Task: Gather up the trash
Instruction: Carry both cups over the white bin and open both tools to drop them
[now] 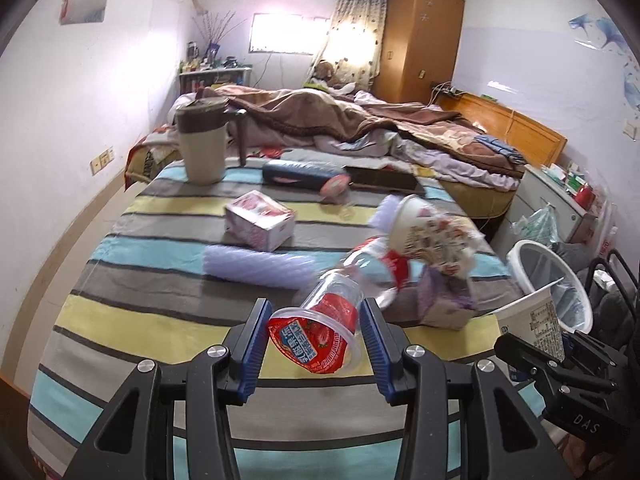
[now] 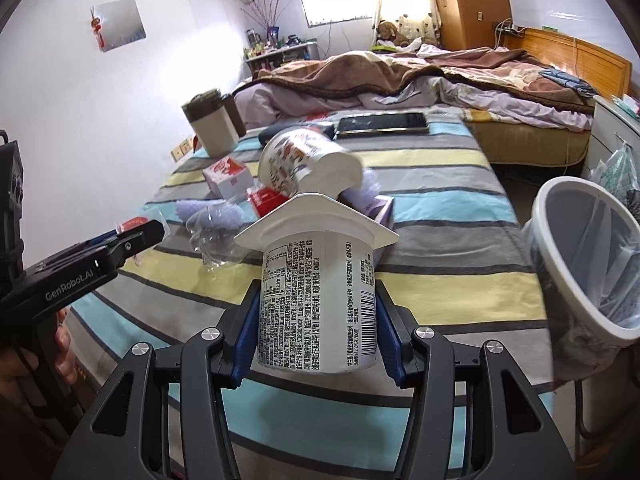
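My left gripper (image 1: 316, 332) is shut on a clear plastic cup with a red strawberry label (image 1: 320, 330), held above the striped table, mouth toward the camera. My right gripper (image 2: 318, 322) is shut on a white yogurt cup (image 2: 316, 300) with printed text, square rim facing away. That yogurt cup (image 1: 534, 320) also shows at the right of the left wrist view. On the striped cloth (image 1: 160, 320) lie a crushed clear bottle (image 1: 376, 268), a tipped paper noodle cup (image 1: 428, 232), a pink carton (image 1: 260, 220) and a lilac foam sleeve (image 1: 256, 266). The white trash bin (image 2: 580, 256) stands right of the table.
A beige lidded jug (image 1: 202, 140), a dark tube (image 1: 300, 174) and a tablet (image 2: 380, 123) sit at the table's far end. An unmade bed (image 1: 380, 128) lies beyond. A white bedside cabinet (image 1: 560, 196) and plastic bag (image 1: 538, 224) stand behind the bin.
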Available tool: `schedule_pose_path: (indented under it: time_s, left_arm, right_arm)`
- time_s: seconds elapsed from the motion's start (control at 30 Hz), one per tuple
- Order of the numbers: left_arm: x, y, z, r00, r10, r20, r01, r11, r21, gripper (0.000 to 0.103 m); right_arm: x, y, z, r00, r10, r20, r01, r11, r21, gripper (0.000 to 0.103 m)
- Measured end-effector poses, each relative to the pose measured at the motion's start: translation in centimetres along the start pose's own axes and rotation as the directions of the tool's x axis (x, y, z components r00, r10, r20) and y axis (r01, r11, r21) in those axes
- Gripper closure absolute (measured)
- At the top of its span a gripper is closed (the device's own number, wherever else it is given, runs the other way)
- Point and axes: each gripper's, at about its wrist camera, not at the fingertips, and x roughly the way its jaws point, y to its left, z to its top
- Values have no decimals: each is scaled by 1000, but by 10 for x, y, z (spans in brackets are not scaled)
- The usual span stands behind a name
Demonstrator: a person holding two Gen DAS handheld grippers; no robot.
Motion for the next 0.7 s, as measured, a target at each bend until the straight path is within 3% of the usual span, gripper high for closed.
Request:
schedule_pose_path:
  time_s: [0.7]
  left_arm:
    - [3,-132,11,984,-176,-1,174,975,137,57]
  right_arm:
    - [-42,-80,14,988,-123,90,114,989,94,50]
